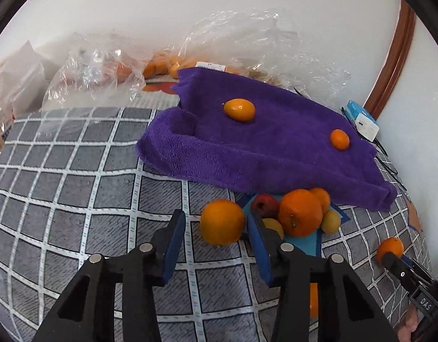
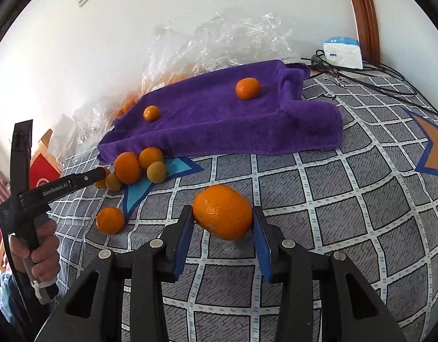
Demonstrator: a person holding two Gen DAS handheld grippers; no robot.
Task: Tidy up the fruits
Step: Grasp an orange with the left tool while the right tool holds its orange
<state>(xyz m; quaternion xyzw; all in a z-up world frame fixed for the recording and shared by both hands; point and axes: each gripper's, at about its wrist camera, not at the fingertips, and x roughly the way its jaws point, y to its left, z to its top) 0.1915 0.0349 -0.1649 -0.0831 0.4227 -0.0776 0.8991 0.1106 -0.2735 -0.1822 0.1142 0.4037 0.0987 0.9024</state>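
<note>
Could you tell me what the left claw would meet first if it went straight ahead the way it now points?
Most likely the big orange just ahead of the open left claw, between its fingers; beyond that lies the purple towel. Depth is hard to judge.

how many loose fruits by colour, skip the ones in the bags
orange fruits: 7
yellow-green fruits: 2
red fruit: 1
total: 10
</note>
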